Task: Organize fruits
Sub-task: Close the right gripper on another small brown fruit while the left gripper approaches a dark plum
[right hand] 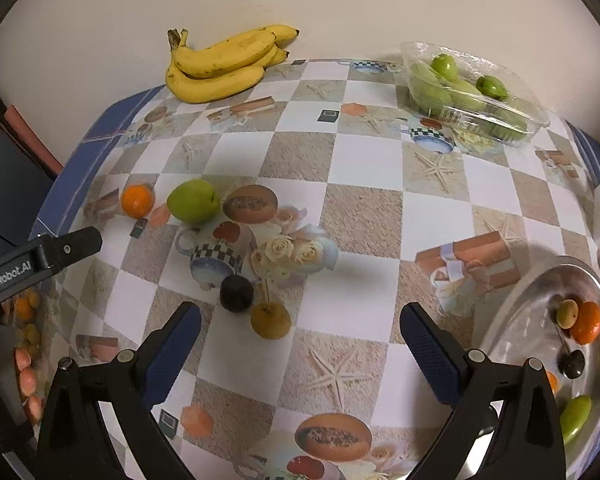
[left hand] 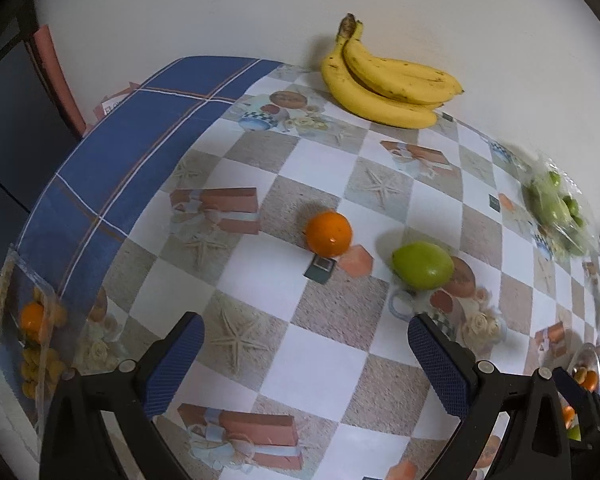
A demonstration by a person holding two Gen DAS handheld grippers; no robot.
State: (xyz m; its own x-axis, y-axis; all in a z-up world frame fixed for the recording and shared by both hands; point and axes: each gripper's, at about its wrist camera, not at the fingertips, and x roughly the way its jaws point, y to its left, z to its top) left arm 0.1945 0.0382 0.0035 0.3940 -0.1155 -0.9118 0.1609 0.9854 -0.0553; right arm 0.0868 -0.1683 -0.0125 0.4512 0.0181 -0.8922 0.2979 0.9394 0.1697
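Both grippers, left (left hand: 305, 354) and right (right hand: 300, 344), gaped empty. The brown fruit (right hand: 270, 320) lay left of the metal bowl (right hand: 511, 316); the right should straddle it squarely.

1. The left wrist cam looked down at the table (left hand: 339, 360) from its left end, w/ the wall behind.
2. It sat close to the orange (left hand: 328, 233) and green fruit (left hand: 422, 265).
3. The right wrist cam looked down from the near side, more to the right, facing the wall too.
4. It sat farther from that orange (right hand: 137, 200) and green fruit (right hand: 193, 201).
5. Both cams saw the bananas (left hand: 387, 80) (right hand: 224, 64) and the clear box of green fruit (left hand: 555, 208) (right hand: 471, 88).
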